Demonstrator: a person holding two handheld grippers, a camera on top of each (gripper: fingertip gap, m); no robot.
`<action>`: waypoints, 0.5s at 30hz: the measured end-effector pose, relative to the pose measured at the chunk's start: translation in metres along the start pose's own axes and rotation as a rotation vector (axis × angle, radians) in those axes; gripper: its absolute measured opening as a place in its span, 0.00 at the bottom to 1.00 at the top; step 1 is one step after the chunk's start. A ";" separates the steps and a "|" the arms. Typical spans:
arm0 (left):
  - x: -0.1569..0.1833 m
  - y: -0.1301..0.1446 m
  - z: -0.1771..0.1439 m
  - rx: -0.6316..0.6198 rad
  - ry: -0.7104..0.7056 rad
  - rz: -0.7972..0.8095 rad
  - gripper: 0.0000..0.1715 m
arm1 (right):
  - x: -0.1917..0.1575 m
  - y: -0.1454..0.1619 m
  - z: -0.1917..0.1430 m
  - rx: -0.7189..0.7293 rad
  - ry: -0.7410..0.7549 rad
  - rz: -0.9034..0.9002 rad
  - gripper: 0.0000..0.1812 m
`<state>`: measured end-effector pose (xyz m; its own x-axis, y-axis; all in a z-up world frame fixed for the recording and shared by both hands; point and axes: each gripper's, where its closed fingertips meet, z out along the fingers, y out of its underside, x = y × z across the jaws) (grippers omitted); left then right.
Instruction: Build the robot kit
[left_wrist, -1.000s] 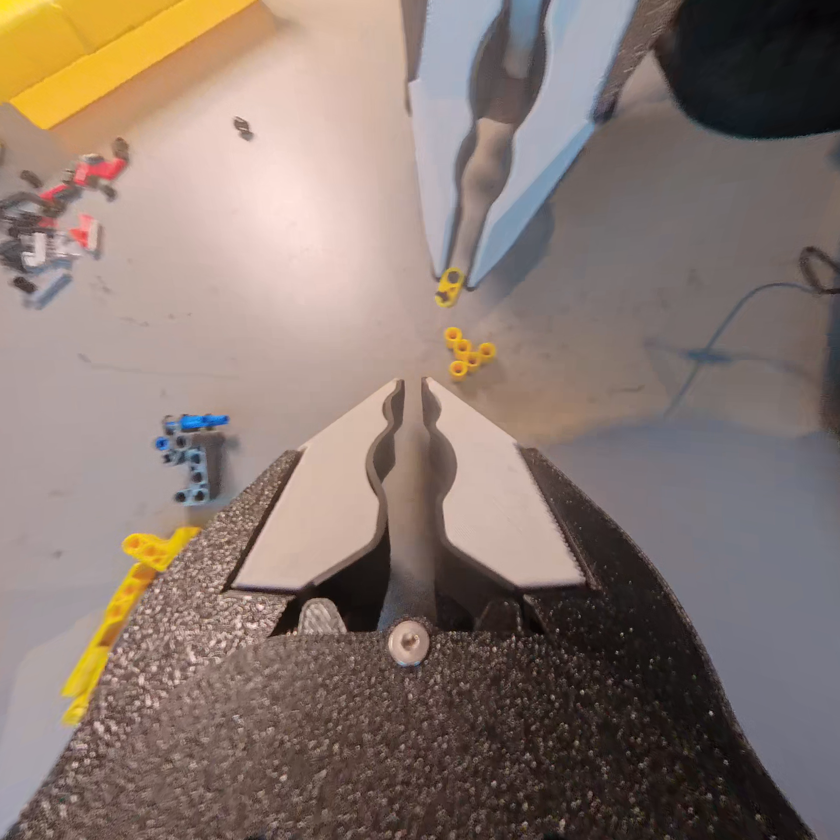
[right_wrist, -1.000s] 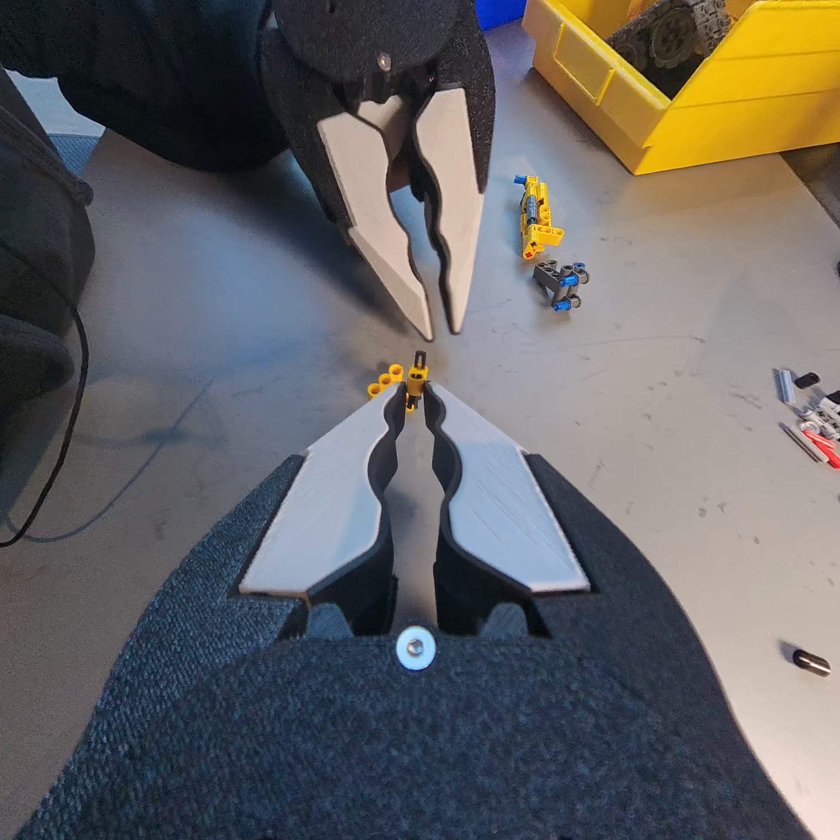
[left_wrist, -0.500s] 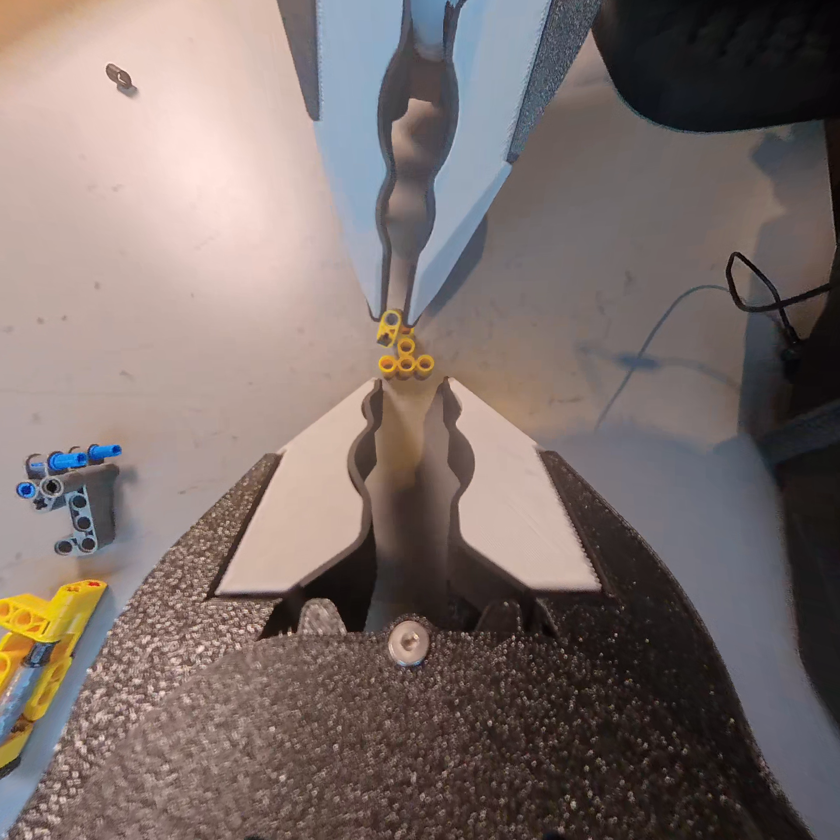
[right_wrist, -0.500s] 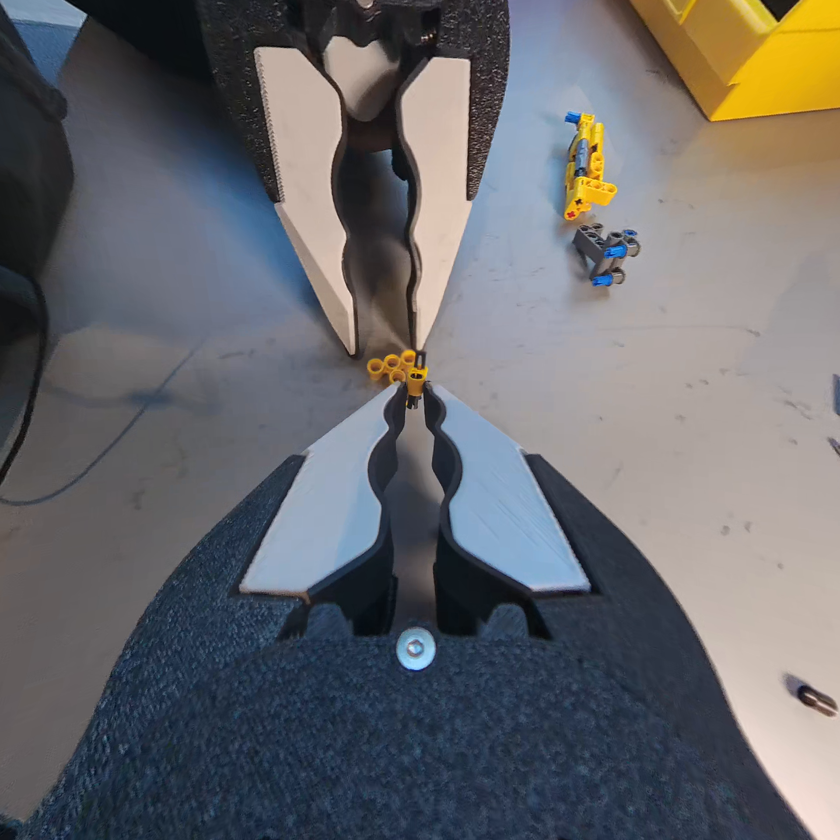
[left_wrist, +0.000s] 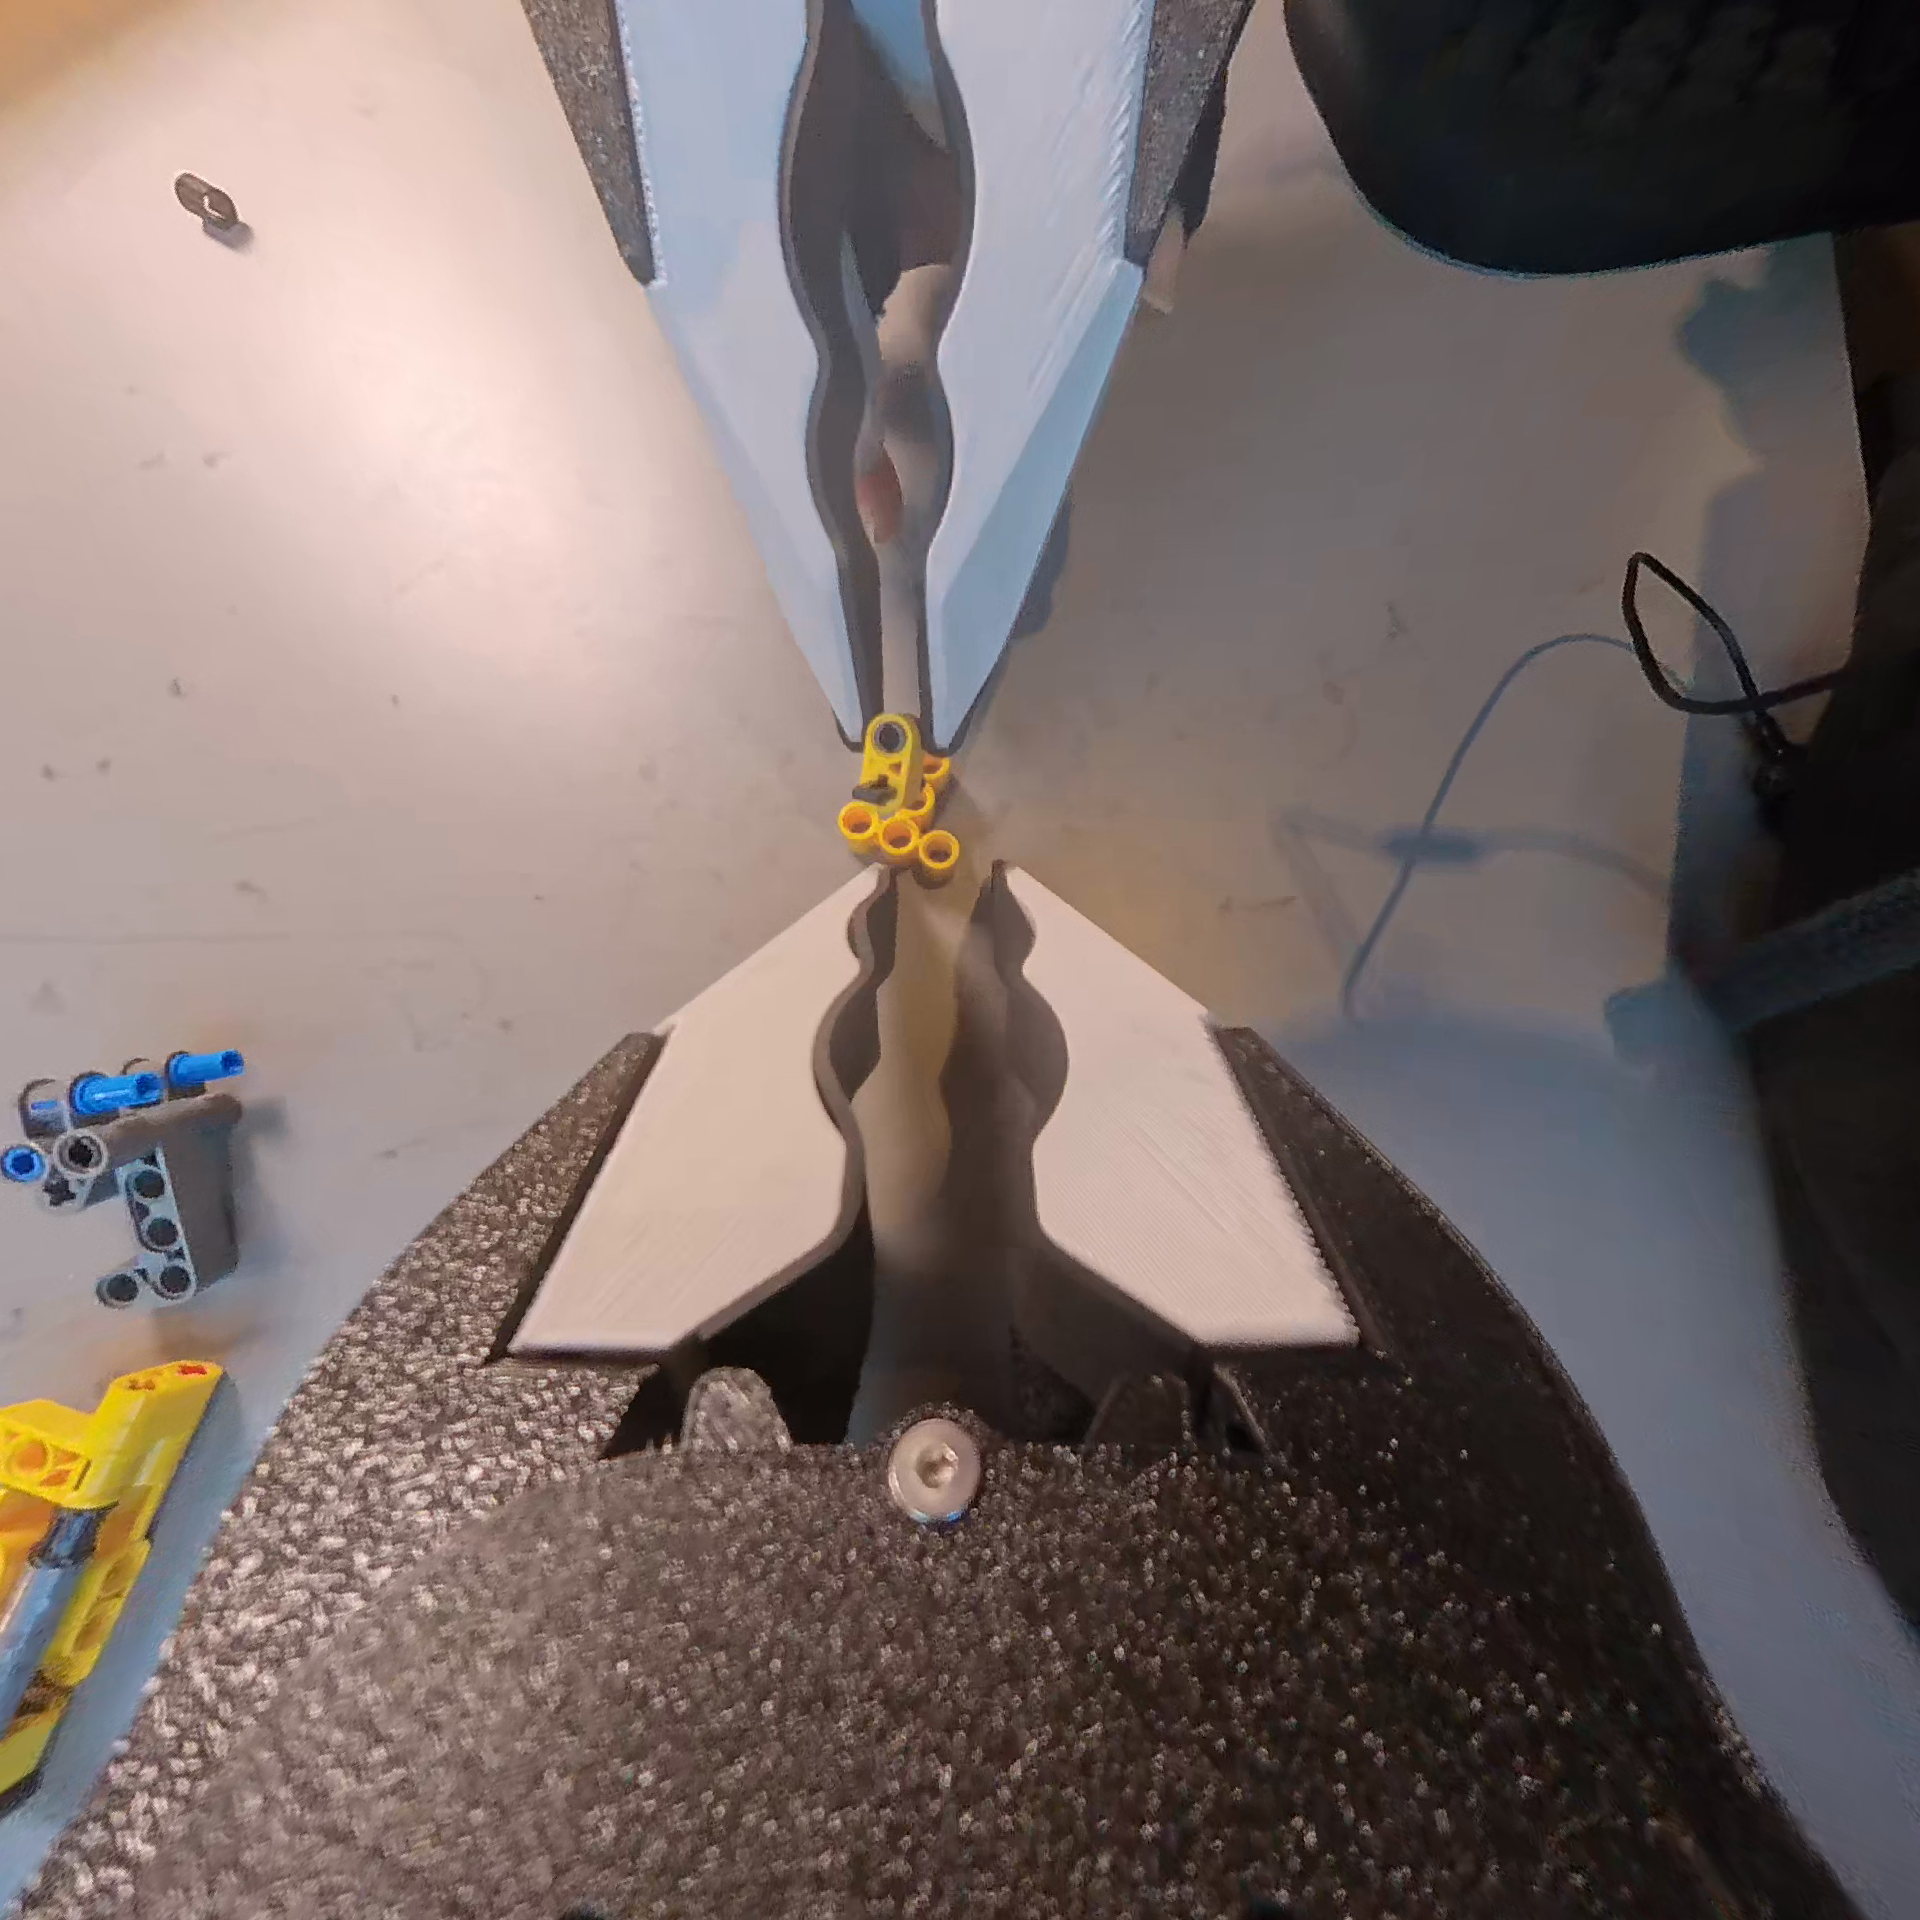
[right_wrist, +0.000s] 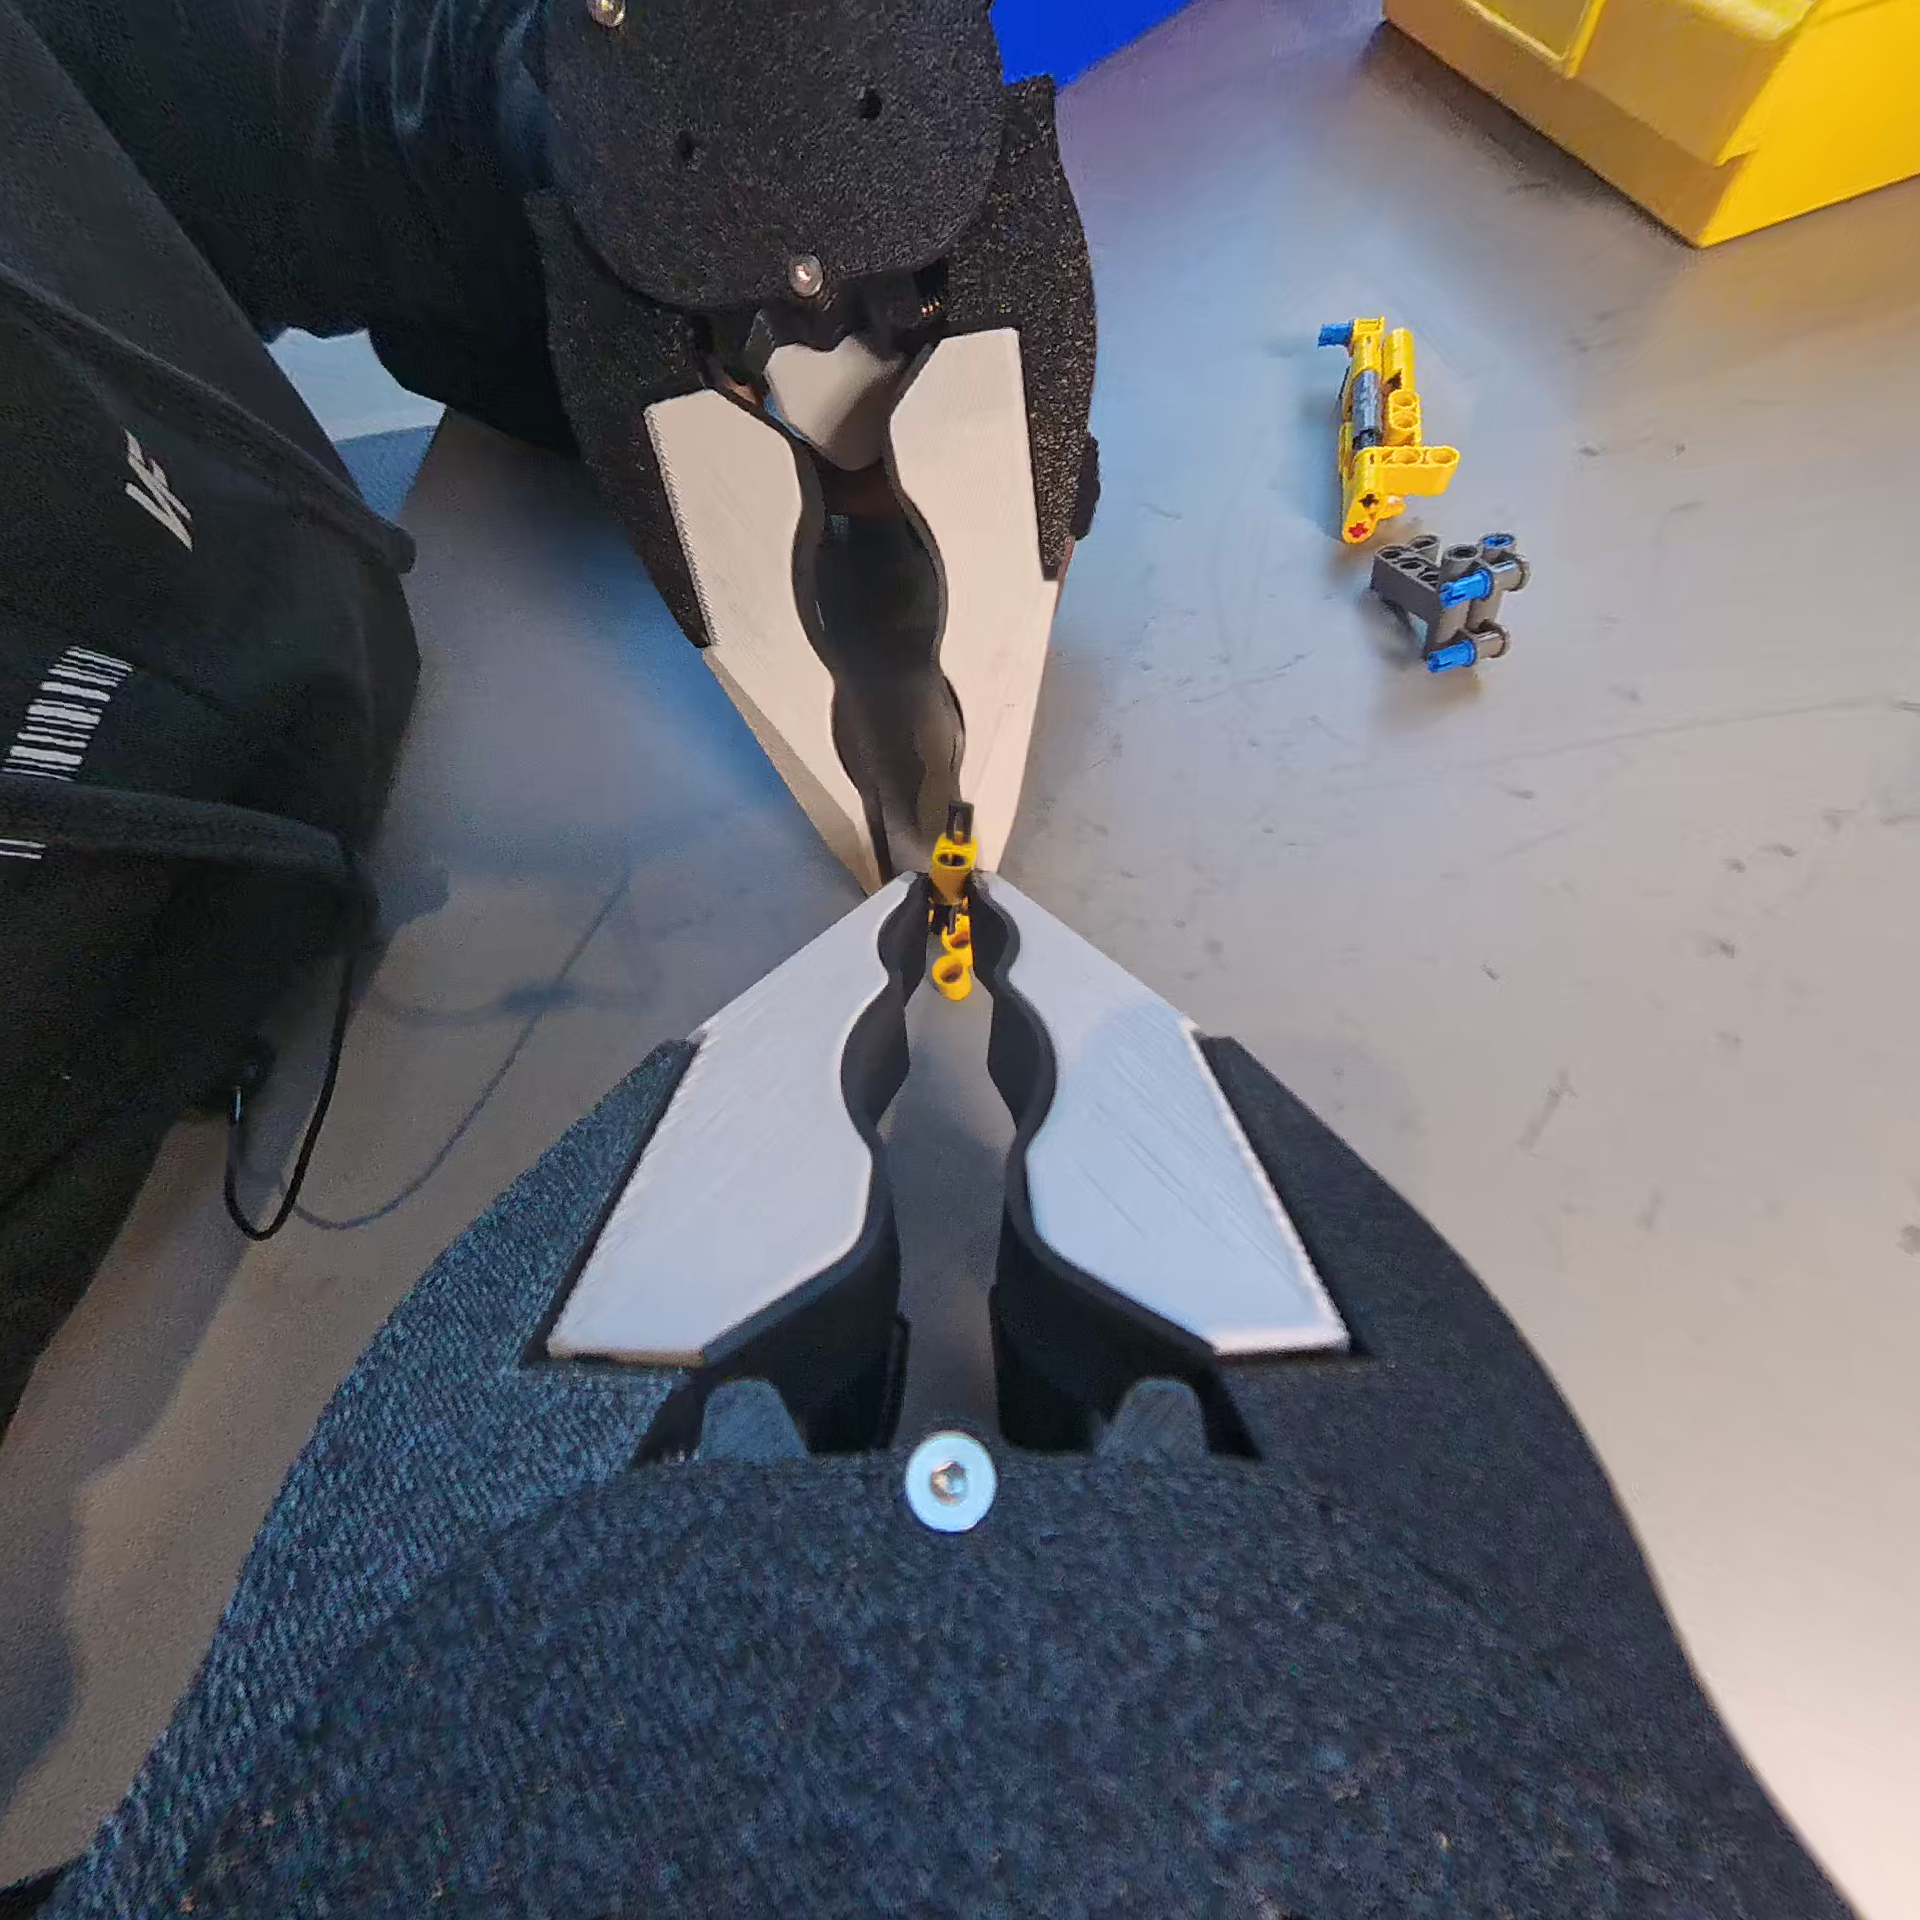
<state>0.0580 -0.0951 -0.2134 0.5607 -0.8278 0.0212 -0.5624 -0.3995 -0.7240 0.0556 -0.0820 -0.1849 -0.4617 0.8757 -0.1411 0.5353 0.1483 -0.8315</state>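
Though nearly tip to tip over grey bench (left_wrist: 312, 520), not alike. Left gripper (left_wrist: 940, 878): fingers slightly spread, gripping nothing. Right gripper (right_wrist: 940, 888): fingers pinching small yellow connector (left_wrist: 888, 753) with black pin. Connector seemingly touching yellow holed beam (left_wrist: 902, 831), lying on bench just ahead of left tips. Grey-blue assembly (left_wrist: 145, 1174) well apart.

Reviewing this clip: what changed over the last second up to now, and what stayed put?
The left gripper closed in until its open fingers sit just short of the yellow T-shaped piece. The right gripper kept its grip on the small yellow connector and brought it against that piece. The grey-and-blue assembly and yellow assembly stayed put.
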 end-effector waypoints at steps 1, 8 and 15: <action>0.000 0.000 -0.001 0.000 -0.004 0.005 0.10 | 0.000 0.002 0.001 -0.007 0.000 0.001 0.04; -0.003 -0.022 -0.016 0.167 0.026 -0.017 0.07 | -0.007 -0.012 0.001 0.067 -0.024 -0.028 0.04; -0.004 -0.024 -0.016 0.162 0.038 0.035 0.04 | -0.003 -0.004 0.001 0.015 0.014 -0.055 0.04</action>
<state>0.0592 -0.0883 -0.1848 0.5175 -0.8555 0.0180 -0.4743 -0.3043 -0.8261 0.0537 -0.0857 -0.1820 -0.4805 0.8726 -0.0877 0.4984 0.1895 -0.8460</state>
